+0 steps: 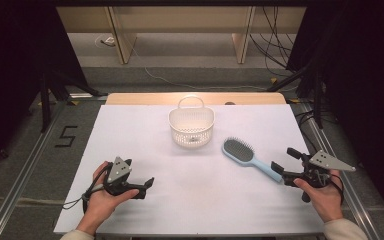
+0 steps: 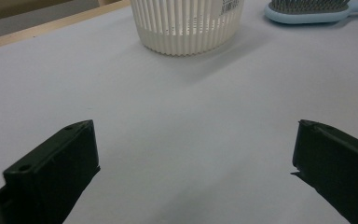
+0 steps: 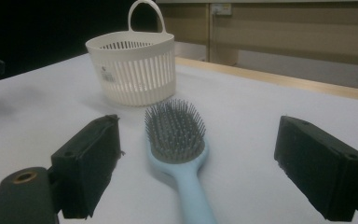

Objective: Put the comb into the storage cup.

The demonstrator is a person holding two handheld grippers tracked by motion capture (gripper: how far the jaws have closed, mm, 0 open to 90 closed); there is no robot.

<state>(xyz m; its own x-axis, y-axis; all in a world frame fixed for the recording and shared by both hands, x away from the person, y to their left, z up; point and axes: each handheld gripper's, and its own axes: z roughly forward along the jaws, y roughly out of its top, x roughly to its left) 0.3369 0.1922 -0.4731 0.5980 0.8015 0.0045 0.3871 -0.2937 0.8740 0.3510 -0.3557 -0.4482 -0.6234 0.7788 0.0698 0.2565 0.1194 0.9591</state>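
Observation:
A light-blue hairbrush (image 1: 241,151) with grey bristles lies bristles-up on the white table (image 1: 205,205), right of centre, its handle pointing toward my right gripper (image 1: 284,161). In the right gripper view that gripper (image 3: 198,163) is open, its jaws wide on either side of the brush handle (image 3: 192,193) without touching it. A cream slotted basket (image 1: 191,126) with a loop handle stands upright at the table's middle back. My left gripper (image 1: 148,185) rests open near the front left, with nothing between its jaws (image 2: 193,154), and faces the basket (image 2: 186,28).
A wooden edge (image 1: 195,98) runs along the table's far side. Beyond it are the floor, cables and cabinet legs (image 1: 122,45). Dark stands (image 1: 45,95) flank the table. Bare white surface lies between the two grippers.

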